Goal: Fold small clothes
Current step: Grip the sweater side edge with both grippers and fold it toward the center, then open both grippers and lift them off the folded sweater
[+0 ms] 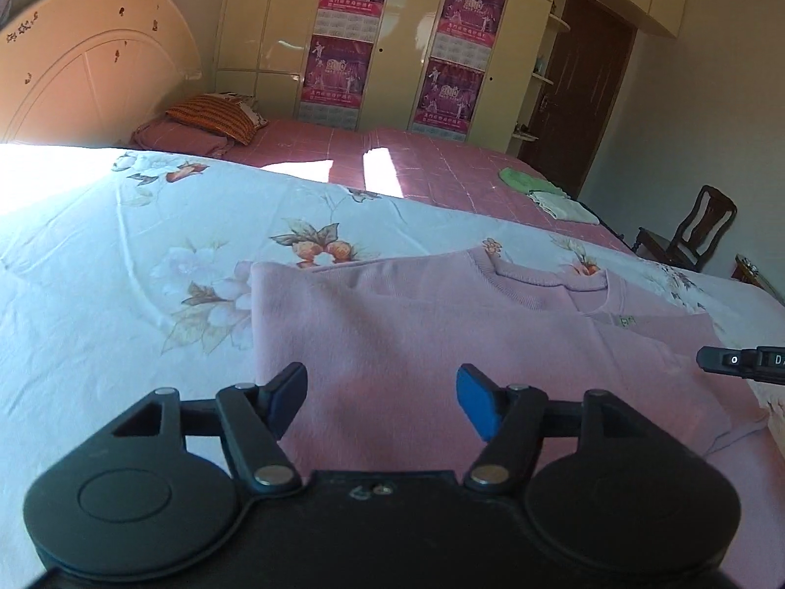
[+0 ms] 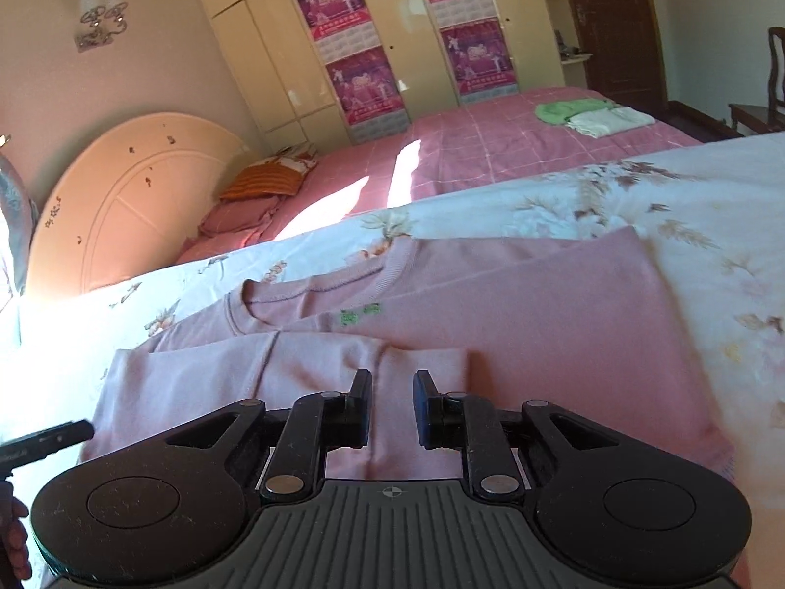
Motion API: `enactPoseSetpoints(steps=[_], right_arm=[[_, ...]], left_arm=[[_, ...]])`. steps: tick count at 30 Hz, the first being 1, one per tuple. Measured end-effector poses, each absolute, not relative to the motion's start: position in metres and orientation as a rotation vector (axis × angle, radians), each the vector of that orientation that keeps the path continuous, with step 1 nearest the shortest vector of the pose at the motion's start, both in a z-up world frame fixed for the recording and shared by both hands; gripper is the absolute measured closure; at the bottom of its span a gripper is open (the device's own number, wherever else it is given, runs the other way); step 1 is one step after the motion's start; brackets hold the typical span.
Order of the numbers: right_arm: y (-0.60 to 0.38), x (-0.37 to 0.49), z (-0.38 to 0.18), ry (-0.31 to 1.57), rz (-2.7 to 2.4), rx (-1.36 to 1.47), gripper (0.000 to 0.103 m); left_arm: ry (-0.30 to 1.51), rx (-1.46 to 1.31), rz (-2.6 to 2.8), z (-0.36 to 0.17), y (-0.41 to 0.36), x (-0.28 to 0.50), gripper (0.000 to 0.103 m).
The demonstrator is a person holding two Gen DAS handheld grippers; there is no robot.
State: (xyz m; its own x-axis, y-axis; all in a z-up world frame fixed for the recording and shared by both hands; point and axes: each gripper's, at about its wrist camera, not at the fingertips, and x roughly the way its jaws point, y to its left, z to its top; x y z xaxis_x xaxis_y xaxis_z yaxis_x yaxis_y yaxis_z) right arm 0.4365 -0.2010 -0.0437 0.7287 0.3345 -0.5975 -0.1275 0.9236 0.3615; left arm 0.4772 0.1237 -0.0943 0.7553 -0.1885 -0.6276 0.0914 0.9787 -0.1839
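Observation:
A small pink sweater [image 1: 441,324] lies flat on the floral white sheet [image 1: 122,255], its sides folded inward and its neckline pointing away. It also shows in the right wrist view [image 2: 539,324], with a folded sleeve [image 2: 274,368] lying across its body. My left gripper [image 1: 380,392] is open and empty just above the sweater's near part. My right gripper [image 2: 391,405] is open with a narrow gap, empty, over the folded sleeve. The right gripper's tip shows at the right edge of the left wrist view [image 1: 736,361].
Folded green and white clothes [image 2: 588,115] lie on the far pink checked bedspread [image 2: 466,147]. Pillows [image 1: 216,120] rest by the headboard [image 1: 88,64]. Wardrobes with posters [image 1: 441,49] line the back wall. A wooden chair [image 1: 696,230] stands at right.

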Motion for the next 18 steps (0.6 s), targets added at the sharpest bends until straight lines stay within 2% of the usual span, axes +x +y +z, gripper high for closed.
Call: enactPoseSetpoints(steps=[3,7,11,14,18], right_arm=[[-0.175,0.466,-0.060,0.754,0.273,0.253,0.085],[-0.168,0.496,-0.077,0.767,0.236,0.266,0.085],[-0.163,0.500,-0.075,0.766,0.219,0.248,0.085],[-0.147,0.482,-0.060,0.687,0.293,0.231,0.085],[-0.108,0.476,-0.066,0.735,0.381,0.178,0.085]], left_arm=[[0.807,-0.113,-0.150,-0.115,0.121,0.527,0.037],[0.780,-0.133,-0.137,-0.113,0.132,0.548,0.036],[0.763,-0.148,-0.121,-0.108,0.126,0.534,0.040],[0.670,-0.171,-0.218,-0.091,0.097,0.506,0.035],[0.700,-0.119,-0.237,-0.104,0.064,0.491,0.034]])
